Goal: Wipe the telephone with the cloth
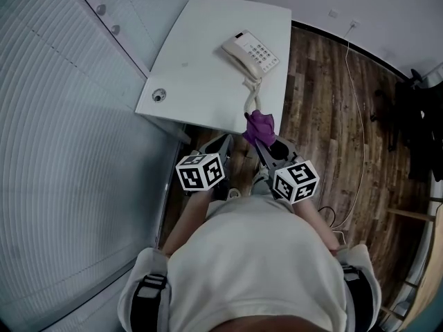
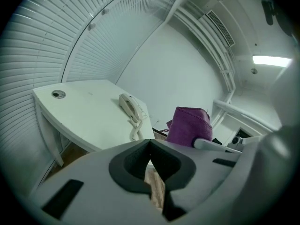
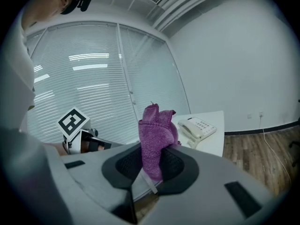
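The right gripper (image 3: 151,150) has its dark, rubbery pads clamped on a purple cloth (image 3: 157,130). The cloth is a soft, nubbly terry fabric bunched into an upright wad. It rises in folds above the jaws, and a thin pale tag hangs below them. The left gripper (image 2: 150,142) has its jaws closed, the curved black pads meeting at their tips with nothing between them. Each gripper carries a white cube printed with black square markers, the left cube (image 1: 201,171) and the right cube (image 1: 296,180) sitting side by side in front of the person's chest.

The telephone (image 1: 250,54) is a cream plastic desk set with a rounded handset lying in its cradle and a grid of small keys beside it. It rests towards the right edge of a smooth white table (image 1: 201,68) with rounded corners. Its coiled cord (image 1: 250,99) hangs over the table's near edge. The cloth is held in the air just short of that edge, close to the low end of the cord and well apart from the telephone body. A round metal cable grommet (image 1: 158,95) sits at the table's left corner. The floor (image 1: 325,102) is dark wood planking, and slatted white blinds (image 1: 62,151) cover the window on the left
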`<act>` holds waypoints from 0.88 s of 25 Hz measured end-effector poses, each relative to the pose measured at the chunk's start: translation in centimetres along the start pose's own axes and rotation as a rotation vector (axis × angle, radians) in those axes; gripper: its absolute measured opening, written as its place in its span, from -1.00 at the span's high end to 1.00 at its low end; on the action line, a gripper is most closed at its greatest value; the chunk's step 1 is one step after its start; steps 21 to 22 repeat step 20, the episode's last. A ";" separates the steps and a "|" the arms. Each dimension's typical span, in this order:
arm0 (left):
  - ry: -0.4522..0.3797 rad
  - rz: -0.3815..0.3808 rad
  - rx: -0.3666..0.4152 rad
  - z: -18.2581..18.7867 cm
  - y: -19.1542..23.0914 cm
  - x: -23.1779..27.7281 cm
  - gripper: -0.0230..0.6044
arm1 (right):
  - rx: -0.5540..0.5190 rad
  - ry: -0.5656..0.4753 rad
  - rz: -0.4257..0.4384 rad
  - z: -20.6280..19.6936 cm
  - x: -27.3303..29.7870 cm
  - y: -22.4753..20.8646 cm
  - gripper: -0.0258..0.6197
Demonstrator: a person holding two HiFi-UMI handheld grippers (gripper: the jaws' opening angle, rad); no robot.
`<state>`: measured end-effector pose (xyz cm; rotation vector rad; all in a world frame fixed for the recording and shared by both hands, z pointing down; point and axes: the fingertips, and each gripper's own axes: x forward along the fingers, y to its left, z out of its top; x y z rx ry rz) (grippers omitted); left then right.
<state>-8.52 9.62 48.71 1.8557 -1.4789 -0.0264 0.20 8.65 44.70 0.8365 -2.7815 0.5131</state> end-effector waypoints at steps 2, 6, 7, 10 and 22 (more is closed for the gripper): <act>-0.003 -0.003 -0.003 0.0 0.0 -0.2 0.86 | -0.005 0.000 0.001 -0.1 0.0 0.2 0.64; -0.007 -0.003 -0.002 0.1 0.0 -0.4 0.86 | -0.003 -0.007 0.004 0.0 -0.1 0.4 0.64; -0.008 -0.004 -0.005 0.1 0.0 -0.5 0.86 | -0.003 -0.008 0.006 0.0 -0.1 0.5 0.64; -0.009 -0.007 -0.014 0.1 -0.1 -0.6 0.86 | -0.001 -0.010 0.010 0.0 -0.1 0.6 0.64; -0.011 -0.009 -0.026 -0.2 0.0 -0.9 0.86 | 0.001 -0.025 -0.002 -0.1 -0.4 0.3 0.64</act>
